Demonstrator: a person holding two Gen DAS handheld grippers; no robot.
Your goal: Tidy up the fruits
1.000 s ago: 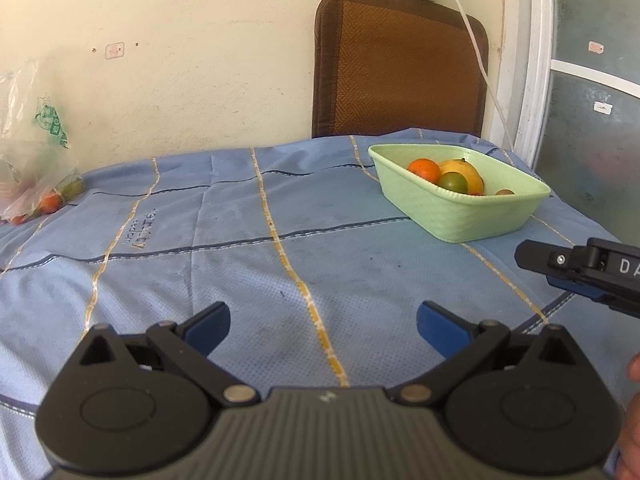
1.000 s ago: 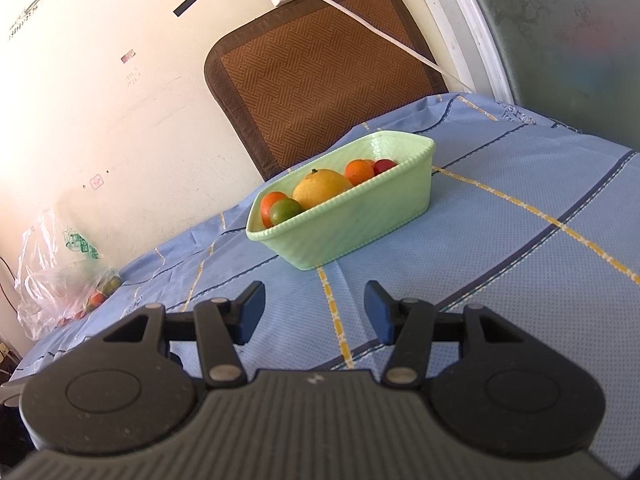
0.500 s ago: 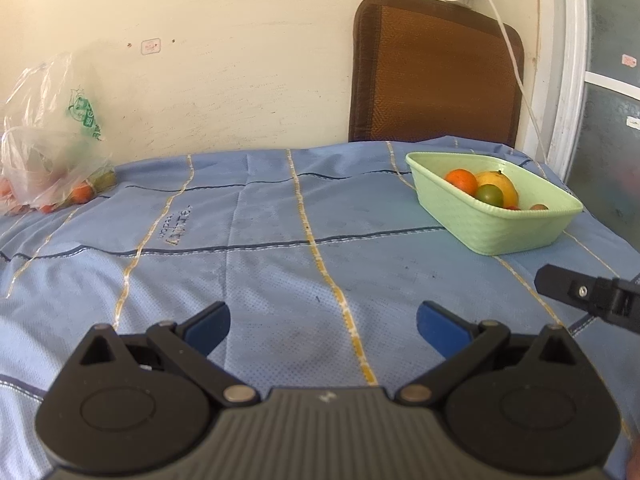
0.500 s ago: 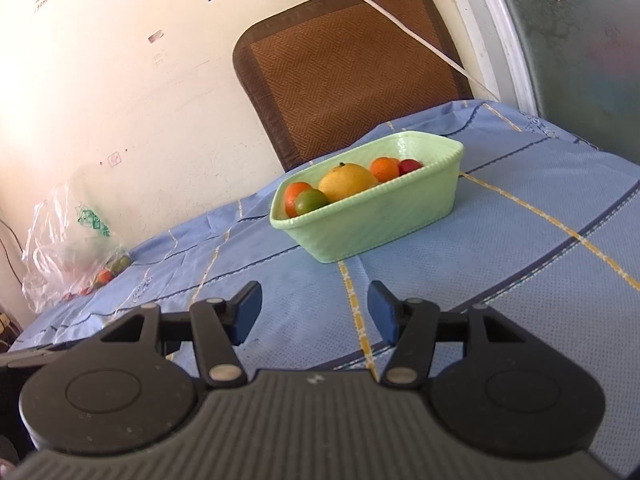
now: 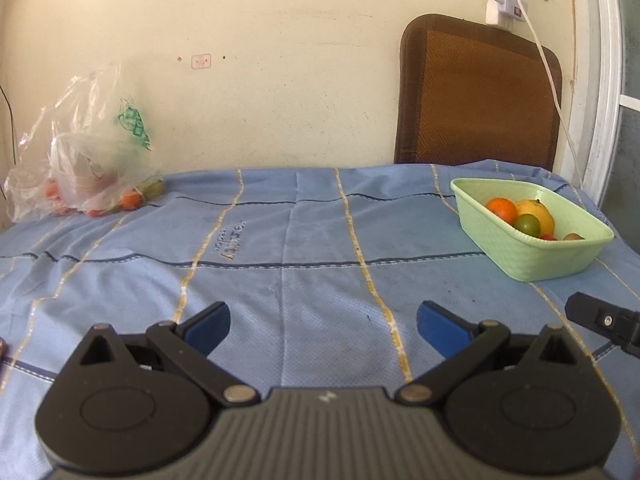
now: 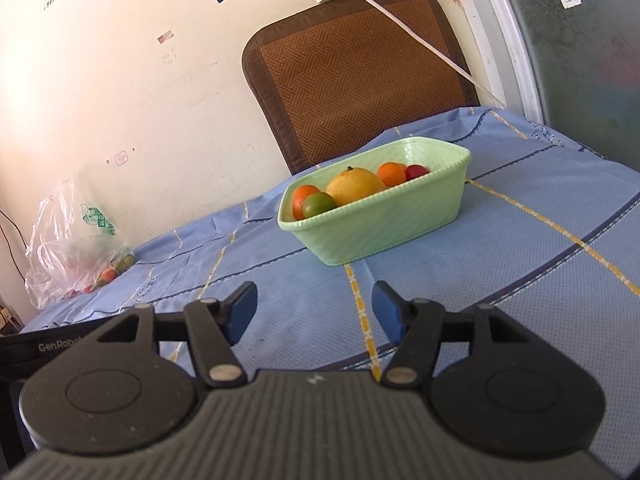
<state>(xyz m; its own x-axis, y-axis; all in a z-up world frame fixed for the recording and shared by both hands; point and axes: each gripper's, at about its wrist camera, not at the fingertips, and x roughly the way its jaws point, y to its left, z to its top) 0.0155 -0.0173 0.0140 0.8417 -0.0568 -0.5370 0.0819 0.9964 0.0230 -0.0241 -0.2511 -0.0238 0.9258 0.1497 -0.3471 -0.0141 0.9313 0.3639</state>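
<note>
Both tongs hover over the blue-clothed worktop (image 5: 312, 240) with nothing in them. The left tongs (image 5: 323, 322) gape wide; the right tongs (image 6: 314, 306) stand about half open, their jaws just having been widening. The green basket (image 6: 384, 224) of fruit sits at the far right, the plastic bag (image 5: 88, 168) of fruit far left by the wall.
</note>
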